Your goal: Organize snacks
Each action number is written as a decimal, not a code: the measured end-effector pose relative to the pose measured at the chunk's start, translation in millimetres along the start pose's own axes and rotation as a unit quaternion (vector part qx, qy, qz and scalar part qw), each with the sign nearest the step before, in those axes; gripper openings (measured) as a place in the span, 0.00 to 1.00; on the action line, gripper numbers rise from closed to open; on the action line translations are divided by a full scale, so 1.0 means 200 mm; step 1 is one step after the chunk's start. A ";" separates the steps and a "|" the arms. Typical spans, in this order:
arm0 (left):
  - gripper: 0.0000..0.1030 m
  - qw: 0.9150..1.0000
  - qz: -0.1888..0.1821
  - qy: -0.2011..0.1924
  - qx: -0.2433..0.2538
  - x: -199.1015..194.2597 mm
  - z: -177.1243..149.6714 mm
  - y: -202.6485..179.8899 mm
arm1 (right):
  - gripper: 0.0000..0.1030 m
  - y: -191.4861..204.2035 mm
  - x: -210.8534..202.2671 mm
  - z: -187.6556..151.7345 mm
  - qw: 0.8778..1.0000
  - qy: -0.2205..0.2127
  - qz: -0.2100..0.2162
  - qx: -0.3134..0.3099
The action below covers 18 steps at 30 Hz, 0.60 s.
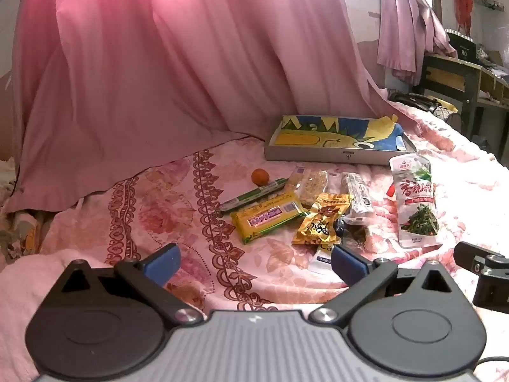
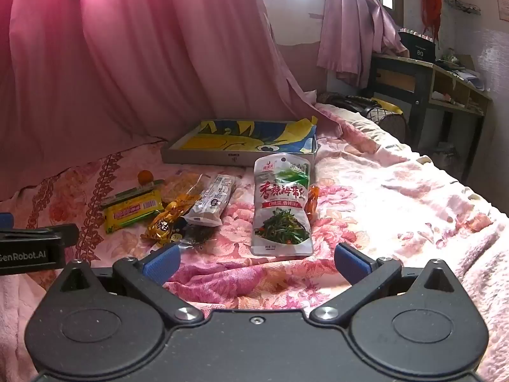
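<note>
Snacks lie on a pink floral bedspread (image 1: 178,216). I see a yellow-green packet (image 1: 268,215), a gold wrapped snack (image 1: 321,222), a green sausage stick (image 1: 254,192), a small orange fruit (image 1: 260,176), a clear noodle pack (image 1: 310,184), a white bar pack (image 1: 356,197) and a white seaweed pouch (image 1: 415,200) (image 2: 281,210). A shallow box (image 1: 337,143) (image 2: 241,146) with a yellow-blue lining lies behind them. My left gripper (image 1: 254,264) is open and empty in front of the pile. My right gripper (image 2: 256,262) is open and empty, just before the seaweed pouch.
A pink curtain (image 1: 143,79) hangs along the left and back. A dark bag (image 2: 375,108) sits at the bed's far end. A wooden desk (image 2: 429,79) stands at the right beyond the bed edge. The left gripper's side shows in the right wrist view (image 2: 31,248).
</note>
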<state>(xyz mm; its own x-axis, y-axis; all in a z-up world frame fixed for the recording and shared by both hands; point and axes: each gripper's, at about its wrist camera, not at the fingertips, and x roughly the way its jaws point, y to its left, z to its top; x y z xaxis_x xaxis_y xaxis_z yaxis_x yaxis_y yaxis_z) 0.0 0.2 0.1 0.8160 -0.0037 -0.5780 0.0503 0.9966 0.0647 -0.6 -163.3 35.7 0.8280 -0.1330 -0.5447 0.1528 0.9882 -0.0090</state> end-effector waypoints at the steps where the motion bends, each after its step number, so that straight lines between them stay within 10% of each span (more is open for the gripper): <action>1: 1.00 1.000 0.000 0.000 0.000 0.00 0.00 0.00 | 1.00 0.00 0.00 0.00 1.000 0.000 0.000 0.001; 18: 1.00 1.000 0.001 0.001 0.002 0.00 0.00 0.00 | 1.00 0.00 0.00 0.00 1.000 0.001 0.001 0.002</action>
<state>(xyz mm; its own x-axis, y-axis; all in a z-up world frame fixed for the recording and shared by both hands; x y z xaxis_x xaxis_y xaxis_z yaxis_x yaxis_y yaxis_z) 0.0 0.1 0.0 0.8147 -0.0006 -0.5799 0.0505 0.9963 0.0698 -0.3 -163.8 35.4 0.8272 -0.1303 -0.5466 0.1529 0.9882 -0.0042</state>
